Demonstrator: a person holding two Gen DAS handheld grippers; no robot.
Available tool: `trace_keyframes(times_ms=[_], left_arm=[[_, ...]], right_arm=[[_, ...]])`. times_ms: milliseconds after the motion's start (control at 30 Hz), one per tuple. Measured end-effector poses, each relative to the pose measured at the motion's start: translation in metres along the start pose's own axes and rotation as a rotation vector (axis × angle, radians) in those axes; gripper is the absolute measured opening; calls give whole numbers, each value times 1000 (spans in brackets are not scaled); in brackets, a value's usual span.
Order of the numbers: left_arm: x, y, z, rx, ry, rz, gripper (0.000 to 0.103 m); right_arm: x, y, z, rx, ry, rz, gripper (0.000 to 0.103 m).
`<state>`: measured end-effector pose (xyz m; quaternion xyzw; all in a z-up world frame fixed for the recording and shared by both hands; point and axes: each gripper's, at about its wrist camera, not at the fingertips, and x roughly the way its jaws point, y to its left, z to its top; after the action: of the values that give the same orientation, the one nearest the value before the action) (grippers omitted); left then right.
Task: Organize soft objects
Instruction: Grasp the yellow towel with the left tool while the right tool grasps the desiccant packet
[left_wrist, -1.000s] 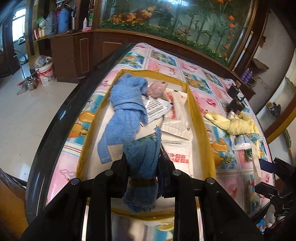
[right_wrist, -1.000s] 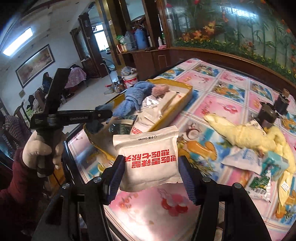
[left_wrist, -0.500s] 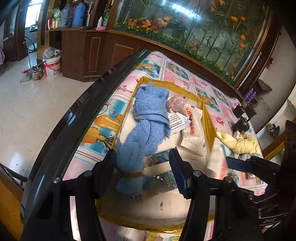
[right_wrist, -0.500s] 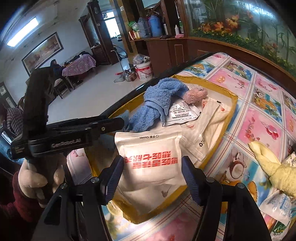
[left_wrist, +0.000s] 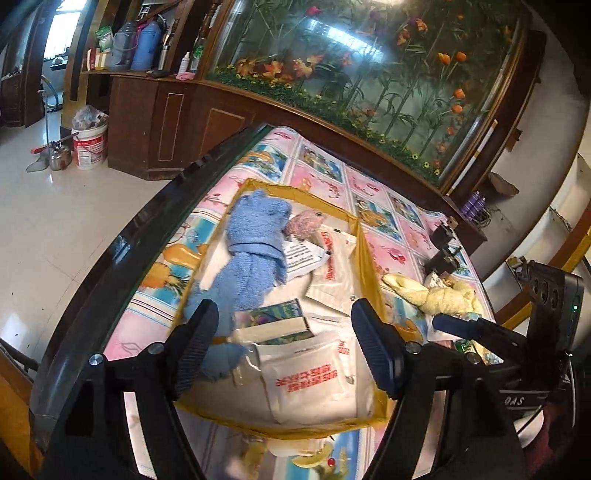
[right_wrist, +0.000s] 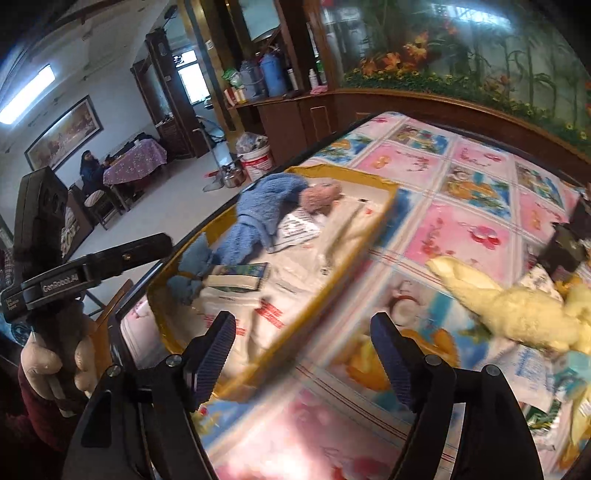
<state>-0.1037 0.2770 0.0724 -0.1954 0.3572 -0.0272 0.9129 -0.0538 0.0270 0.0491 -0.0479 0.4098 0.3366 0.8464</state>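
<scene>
Light-blue fuzzy towel (left_wrist: 255, 254) is lying lengthwise inside yellow-rimmed shallow tray (left_wrist: 364, 254), long axis pointing toward the far end; left gripper (left_wrist: 282, 350) and right gripper (right_wrist: 304, 360) are both gaping, empty.

table (left_wrist: 236, 173): cartoon cloth | yellow tray (left_wrist: 364, 254) | yellow towel (left_wrist: 436, 295) | packets (right_wrist: 532, 365)

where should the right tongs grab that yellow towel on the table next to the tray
Probably the narrow twisted end of the yellow towel that points toward the tray, coming down from above with the open right tongs straddling it crosswise. That end lies apart on bare tablecloth, while the bulkier far end bunches against packets and a dark object, so a grip there risks catching them.
</scene>
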Motion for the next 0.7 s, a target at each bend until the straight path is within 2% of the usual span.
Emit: trace_keyframes(times_ms=[200,333,400,467,533,567,600,633,700], left_arm=[[1,-39,-12,52,12,-51,74],[2,-68,-26,81,39,-101,74],[3,-81,-33,94,54,-121,74],[3,-90,-38,108,72,-133,74],[3,-97,-41,118,86,-135,74],[3,-99,-42,121,92,-133,74],[2,-100,-43,124,96,-131,74],[1,-101,-43,128,97,-130,74],[1,-103,-45,137,97,-130,74]], right_arm=[[-41,-100,-17,162,-41,-248,77],[-27,-128,3,105,-30,-382,75],[-10,-132,15,90,-1,-349,54],[12,-137,23,108,50,-328,44],[31,-141,24,114,91,-346,43],[34,-142,22,130,105,-319,43],[32,-141,20,157,112,-265,43],[27,-138,16,185,125,-173,43],[17,-124,4,204,172,57,45]])
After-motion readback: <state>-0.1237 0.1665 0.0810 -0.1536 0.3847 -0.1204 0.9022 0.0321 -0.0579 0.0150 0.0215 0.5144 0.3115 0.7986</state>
